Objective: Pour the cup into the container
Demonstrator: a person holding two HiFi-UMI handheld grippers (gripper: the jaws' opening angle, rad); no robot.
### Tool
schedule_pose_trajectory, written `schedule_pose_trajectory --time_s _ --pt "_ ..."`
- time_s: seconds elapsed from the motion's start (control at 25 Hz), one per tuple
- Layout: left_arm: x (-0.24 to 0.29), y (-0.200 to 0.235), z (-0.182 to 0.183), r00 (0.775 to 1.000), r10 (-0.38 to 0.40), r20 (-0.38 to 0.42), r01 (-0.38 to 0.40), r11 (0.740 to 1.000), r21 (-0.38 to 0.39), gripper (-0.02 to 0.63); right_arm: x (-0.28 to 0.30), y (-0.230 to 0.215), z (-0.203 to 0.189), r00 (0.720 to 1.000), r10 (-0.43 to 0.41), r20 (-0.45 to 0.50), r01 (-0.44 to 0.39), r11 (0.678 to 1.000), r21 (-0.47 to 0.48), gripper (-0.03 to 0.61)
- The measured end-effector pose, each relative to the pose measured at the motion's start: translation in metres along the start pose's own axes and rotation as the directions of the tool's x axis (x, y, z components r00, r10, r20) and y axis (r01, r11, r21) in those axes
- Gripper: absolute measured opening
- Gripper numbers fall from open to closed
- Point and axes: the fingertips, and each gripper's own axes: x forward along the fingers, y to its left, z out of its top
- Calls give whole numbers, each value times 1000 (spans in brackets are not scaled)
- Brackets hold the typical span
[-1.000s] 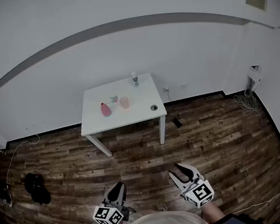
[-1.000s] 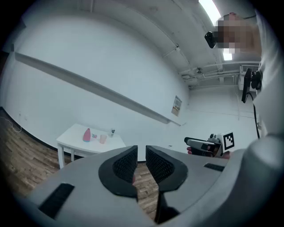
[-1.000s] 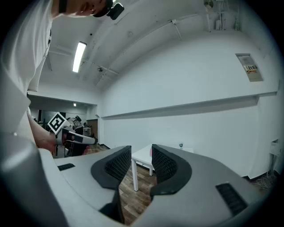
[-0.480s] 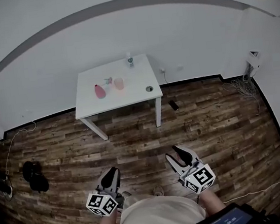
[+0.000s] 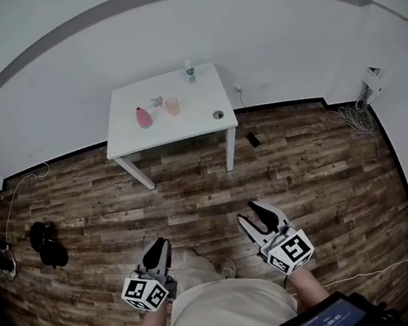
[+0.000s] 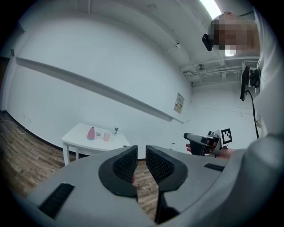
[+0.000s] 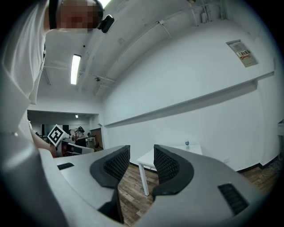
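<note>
Left hand-held gripper (image 5: 158, 248) and right hand-held gripper (image 5: 256, 215) hover well apart from the white worktop (image 5: 184, 127), where a pale pink translucent cup (image 5: 173, 106) stands near a darker pink tapered container (image 5: 143, 117). Left gripper view: jaws nearly together, empty, cup far ahead, leftward. Right gripper view: jaws almost closed on nothing, having just eased slightly apart.

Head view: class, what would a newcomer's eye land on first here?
The small white rectangular table against the pale wall, at the top, bearing a pink bottle-shaped container and a pale pink cup. Next, the left gripper and right gripper, at the bottom over the dark wooden plank floor, well short of the table.
</note>
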Motion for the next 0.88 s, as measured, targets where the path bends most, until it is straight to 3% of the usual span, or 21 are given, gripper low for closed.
schedule_pose_trajectory --time_s 0.4,0.88 --pt "23 34 2 999 18 -28 -20 999 -44 52 40 -12 -14 998 -4 -59 4 1000 6 149" --pt "116 98 34 998 -26 -60 23 998 -54 52 134 -66 -4 996 -25 -90 24 1000 -6 149"
